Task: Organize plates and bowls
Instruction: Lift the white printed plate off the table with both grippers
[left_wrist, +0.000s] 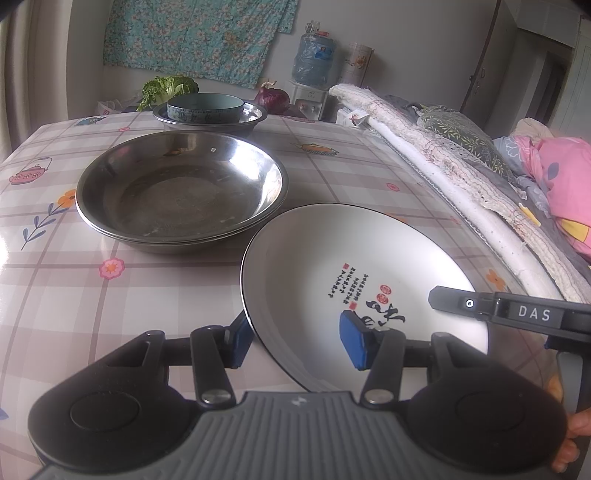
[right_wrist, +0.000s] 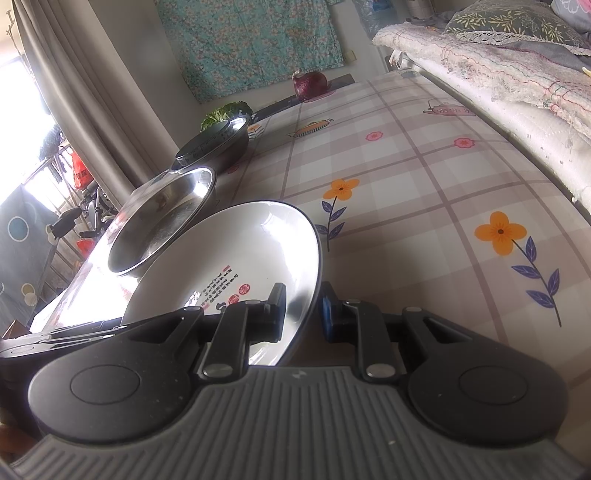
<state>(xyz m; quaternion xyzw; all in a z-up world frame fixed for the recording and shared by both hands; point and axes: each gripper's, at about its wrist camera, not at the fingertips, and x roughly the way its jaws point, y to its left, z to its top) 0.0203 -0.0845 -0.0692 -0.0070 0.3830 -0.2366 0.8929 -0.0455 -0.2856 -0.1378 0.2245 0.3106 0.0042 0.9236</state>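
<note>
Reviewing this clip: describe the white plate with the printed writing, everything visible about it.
The white plate looks like glazed ceramic, round and shallow, with a thin dark rim and a print of black script and red seals inside. It is empty. It sits near the table's right edge, beside the stacked steel basins. The right tongs are shut on its rim. The left tongs straddle the near rim, one pad inside and one outside, with a gap showing.

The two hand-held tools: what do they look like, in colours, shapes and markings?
Both have a grey ribbed base plate, two round black housings, black linkage arms with silver pivot pins and blue finger pads. This shows on the left tool and on the right tool. The right tool carries a white "DAS" label and a small ring mark.
</note>
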